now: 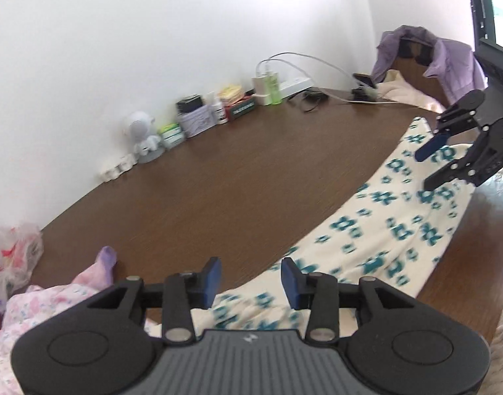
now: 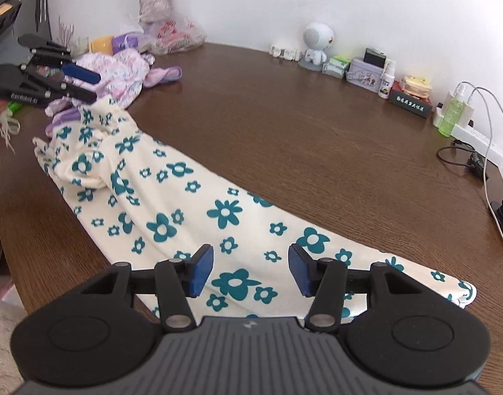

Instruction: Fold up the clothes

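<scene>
A cream garment with teal flowers (image 2: 192, 204) lies stretched in a long band across the dark wooden table (image 2: 317, 138); the left wrist view shows it running from near centre to the far right (image 1: 399, 227). My left gripper (image 1: 250, 279) hovers open above its near end, with nothing between the pads. My right gripper (image 2: 251, 271) hovers open above the opposite end. Each gripper shows in the other's view: the right one (image 1: 426, 169) above the cloth at far right, the left one (image 2: 95, 87) above the bunched end at upper left.
A pile of pink and purple floral clothes (image 2: 126, 69) lies beside the left gripper. Along the wall stand a white robot figure (image 2: 317, 44), small boxes and bottles (image 2: 386, 79), a power strip with cables (image 2: 478, 138) and plastic bags (image 2: 179, 34). A chair with a purple jacket (image 1: 449, 62) stands beyond.
</scene>
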`<act>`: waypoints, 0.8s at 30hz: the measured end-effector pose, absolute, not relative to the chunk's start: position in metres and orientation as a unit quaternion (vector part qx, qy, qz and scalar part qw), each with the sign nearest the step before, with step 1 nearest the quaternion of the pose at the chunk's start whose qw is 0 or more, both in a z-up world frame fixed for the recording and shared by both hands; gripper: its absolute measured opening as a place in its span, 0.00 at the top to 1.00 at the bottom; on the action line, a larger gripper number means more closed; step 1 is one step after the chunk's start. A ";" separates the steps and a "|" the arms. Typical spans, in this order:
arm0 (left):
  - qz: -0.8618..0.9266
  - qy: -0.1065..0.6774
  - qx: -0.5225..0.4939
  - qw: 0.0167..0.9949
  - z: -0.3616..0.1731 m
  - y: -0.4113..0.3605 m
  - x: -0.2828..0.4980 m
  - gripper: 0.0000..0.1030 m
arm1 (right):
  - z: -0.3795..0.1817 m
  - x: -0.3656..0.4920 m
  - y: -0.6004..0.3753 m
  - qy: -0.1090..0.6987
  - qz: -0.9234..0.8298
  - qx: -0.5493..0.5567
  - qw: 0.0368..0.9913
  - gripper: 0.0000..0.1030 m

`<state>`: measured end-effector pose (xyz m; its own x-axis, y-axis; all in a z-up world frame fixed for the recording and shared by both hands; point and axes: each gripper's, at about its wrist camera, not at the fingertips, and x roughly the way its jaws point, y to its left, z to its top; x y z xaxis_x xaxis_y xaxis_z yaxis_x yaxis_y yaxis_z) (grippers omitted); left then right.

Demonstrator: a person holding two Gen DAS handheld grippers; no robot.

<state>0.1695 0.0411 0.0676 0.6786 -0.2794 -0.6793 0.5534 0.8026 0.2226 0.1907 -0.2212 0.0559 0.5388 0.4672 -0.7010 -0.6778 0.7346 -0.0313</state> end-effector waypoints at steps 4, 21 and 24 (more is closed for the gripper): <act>-0.262 0.337 0.202 0.882 0.050 0.009 0.166 0.62 | 0.058 0.176 -0.248 0.329 0.293 -0.134 0.888 0.50; -0.222 0.353 0.188 0.889 0.006 -0.007 0.153 0.66 | 0.038 0.217 -0.278 0.319 0.251 -0.146 0.902 0.68; -0.217 0.349 0.179 0.894 0.005 -0.005 0.151 0.66 | 0.024 0.211 -0.280 0.335 0.235 -0.157 0.899 0.73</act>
<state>0.1508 -0.0054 0.0045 0.6613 -0.2638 -0.7022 0.5135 0.8416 0.1674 0.2114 -0.2800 0.0242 0.6649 0.3165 -0.6765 -0.5270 0.8407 -0.1246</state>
